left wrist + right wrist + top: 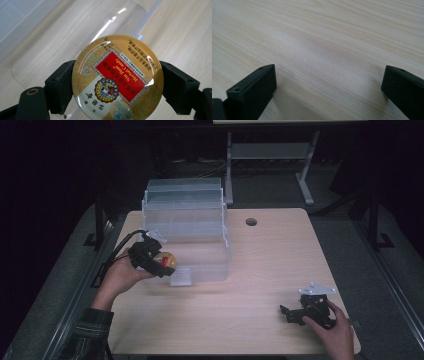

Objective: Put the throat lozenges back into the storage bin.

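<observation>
A round gold tin of herbal candy (117,78) with a red label sits clamped between the two black jaws of my left gripper (117,85), label upside down toward the camera. In the high view that left gripper (162,262) holds the candy tin (167,259) just above the front left part of a clear plastic storage box (200,227). My right gripper (287,312) rests low at the table's front right, pointing left. Its jaws stand wide apart over bare wood in the right gripper view (329,87), with nothing between them.
The clear box has stepped tiers rising toward the back and a front latch tab (181,276). A light wooden table (280,265) has a cable hole (251,222) near its far edge. A grey desk frame (270,155) stands behind on dark floor.
</observation>
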Action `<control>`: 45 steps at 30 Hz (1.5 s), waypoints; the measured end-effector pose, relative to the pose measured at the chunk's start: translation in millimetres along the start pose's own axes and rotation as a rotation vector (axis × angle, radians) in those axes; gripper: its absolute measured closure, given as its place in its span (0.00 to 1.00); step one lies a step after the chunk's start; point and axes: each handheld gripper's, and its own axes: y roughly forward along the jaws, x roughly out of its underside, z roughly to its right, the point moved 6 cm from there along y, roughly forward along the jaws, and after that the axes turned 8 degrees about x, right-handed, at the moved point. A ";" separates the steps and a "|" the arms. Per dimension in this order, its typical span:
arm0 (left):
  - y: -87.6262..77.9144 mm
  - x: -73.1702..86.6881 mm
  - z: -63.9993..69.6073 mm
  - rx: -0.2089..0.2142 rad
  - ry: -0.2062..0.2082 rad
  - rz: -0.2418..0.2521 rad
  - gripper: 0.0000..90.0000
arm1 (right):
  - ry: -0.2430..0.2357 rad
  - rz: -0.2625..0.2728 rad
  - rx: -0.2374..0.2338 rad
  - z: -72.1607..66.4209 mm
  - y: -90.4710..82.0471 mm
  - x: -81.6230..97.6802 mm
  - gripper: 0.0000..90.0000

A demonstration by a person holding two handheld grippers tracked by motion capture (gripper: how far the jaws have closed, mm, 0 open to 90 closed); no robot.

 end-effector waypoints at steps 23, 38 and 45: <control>-5.4 7.1 -34.8 -0.052 -0.098 0.009 0.22 | 0.000 0.000 0.000 0.0 0.0 0.0 0.00; -10.9 11.3 -53.0 -0.091 -0.148 0.003 0.22 | 0.000 0.000 0.000 0.0 0.0 0.0 0.00; -13.0 13.7 -61.0 -0.105 -0.178 0.006 0.22 | 0.000 0.000 0.000 0.0 0.0 0.0 0.00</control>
